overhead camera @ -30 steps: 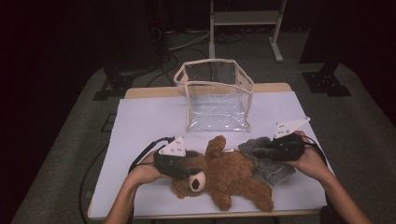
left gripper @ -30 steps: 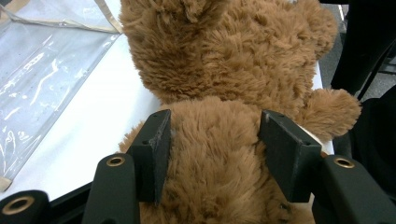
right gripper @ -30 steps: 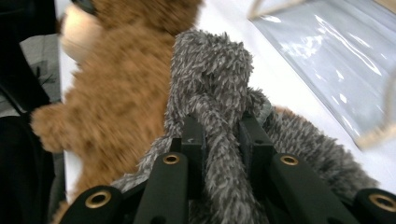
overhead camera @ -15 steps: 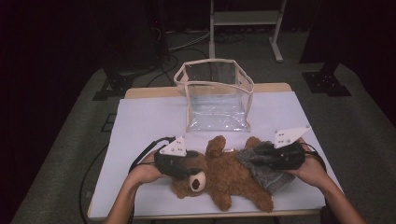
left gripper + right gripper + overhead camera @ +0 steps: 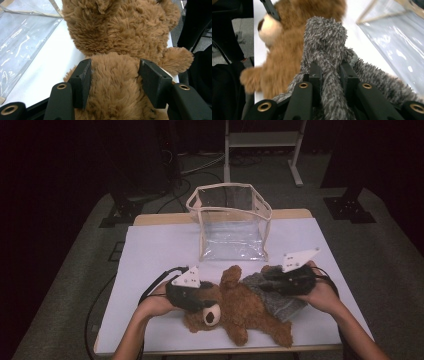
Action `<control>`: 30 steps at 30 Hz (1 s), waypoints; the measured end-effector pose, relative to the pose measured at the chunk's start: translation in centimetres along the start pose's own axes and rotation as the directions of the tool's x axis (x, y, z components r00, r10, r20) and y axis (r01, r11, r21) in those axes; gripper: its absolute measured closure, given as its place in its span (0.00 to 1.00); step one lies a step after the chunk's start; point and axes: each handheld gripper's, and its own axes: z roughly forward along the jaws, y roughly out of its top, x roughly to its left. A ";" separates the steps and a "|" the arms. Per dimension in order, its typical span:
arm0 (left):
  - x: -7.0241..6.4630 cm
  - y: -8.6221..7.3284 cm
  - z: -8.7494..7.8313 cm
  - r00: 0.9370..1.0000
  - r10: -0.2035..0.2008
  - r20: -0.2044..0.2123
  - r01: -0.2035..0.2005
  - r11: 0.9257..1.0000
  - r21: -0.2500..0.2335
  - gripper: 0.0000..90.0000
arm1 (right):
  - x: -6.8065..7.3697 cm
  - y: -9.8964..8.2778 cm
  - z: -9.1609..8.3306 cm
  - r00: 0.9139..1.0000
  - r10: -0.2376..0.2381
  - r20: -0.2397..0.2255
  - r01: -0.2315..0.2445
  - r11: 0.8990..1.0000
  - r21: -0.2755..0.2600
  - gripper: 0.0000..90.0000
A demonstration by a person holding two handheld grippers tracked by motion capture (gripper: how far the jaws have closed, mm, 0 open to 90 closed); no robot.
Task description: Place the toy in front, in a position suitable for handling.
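A brown teddy bear (image 5: pixel 245 310) lies on its back on the white table (image 5: pixel 150 255), head to the left. My left gripper (image 5: pixel 200 299) is shut on the bear's head; in the left gripper view its jaws (image 5: pixel 115 72) press into the fur on both sides, with the bear's body (image 5: pixel 120 32) beyond. A grey fuzzy cloth (image 5: pixel 281 304) drapes over the bear's right side. My right gripper (image 5: pixel 272 282) is shut on a fold of that grey cloth (image 5: pixel 324 37), the fold pinched between its jaws (image 5: pixel 330 70), and the bear (image 5: pixel 284 50) lies just behind it.
A clear plastic bag with a cream rim (image 5: pixel 231 225) stands open and upright at the back middle of the table, close behind the bear. It also shows as the clear bag (image 5: pixel 22 42) and the clear bag (image 5: pixel 392 42). Cables trail off the table's left front.
My right gripper has moved left toward the bear, carrying the grey cloth with it. The left gripper and the bear's head have stayed where they were.
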 end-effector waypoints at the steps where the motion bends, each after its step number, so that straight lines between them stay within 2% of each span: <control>1: 0.0 0.0 0.0 1.000 -0.004 0.001 0.004 1.000 -0.003 0.49 | 0.1 0.7 0.6 1.000 -0.016 -0.002 0.016 1.000 0.003 0.82; 2: 0.0 0.0 0.0 1.000 -0.005 0.001 0.005 1.000 -0.003 0.49 | 0.2 1.5 1.3 0.999 -0.035 -0.011 0.035 0.999 0.001 0.82; 5: 0.0 0.0 0.0 1.000 -0.005 0.002 0.005 1.000 -0.004 0.49 | 0.3 3.0 2.6 0.998 -0.052 -0.026 0.051 0.999 -0.008 0.82; 8: -0.1 -0.1 0.0 1.000 -0.003 0.003 0.003 1.000 -0.005 0.49 | 0.4 4.1 3.7 0.997 -0.068 -0.038 0.069 0.998 0.013 0.82; 11: -0.1 -0.1 0.0 1.000 -0.001 0.003 0.001 1.000 -0.006 0.49 | 0.2 3.7 4.0 0.998 -0.054 -0.041 0.055 0.998 0.041 0.82; 17: 0.0 0.0 0.0 1.000 -0.001 0.004 0.001 1.000 -0.005 0.49 | -0.9 2.0 2.4 1.000 0.014 -0.016 -0.013 0.999 0.043 0.82; 21: 0.0 0.0 0.1 1.000 -0.003 0.003 0.003 1.000 -0.003 0.49 | -0.7 2.7 2.5 1.000 -0.014 -0.008 0.015 0.999 0.045 0.82; 26: 0.1 -0.1 0.0 1.000 -0.007 0.006 0.008 1.000 -0.010 0.49 | -0.7 3.0 3.0 0.999 -0.027 -0.028 0.028 0.999 0.044 0.82; 30: 0.0 -0.1 0.1 1.000 -0.003 0.003 0.003 1.000 -0.008 0.49 | -1.3 1.4 2.1 0.999 0.032 -0.033 -0.031 0.999 0.037 0.82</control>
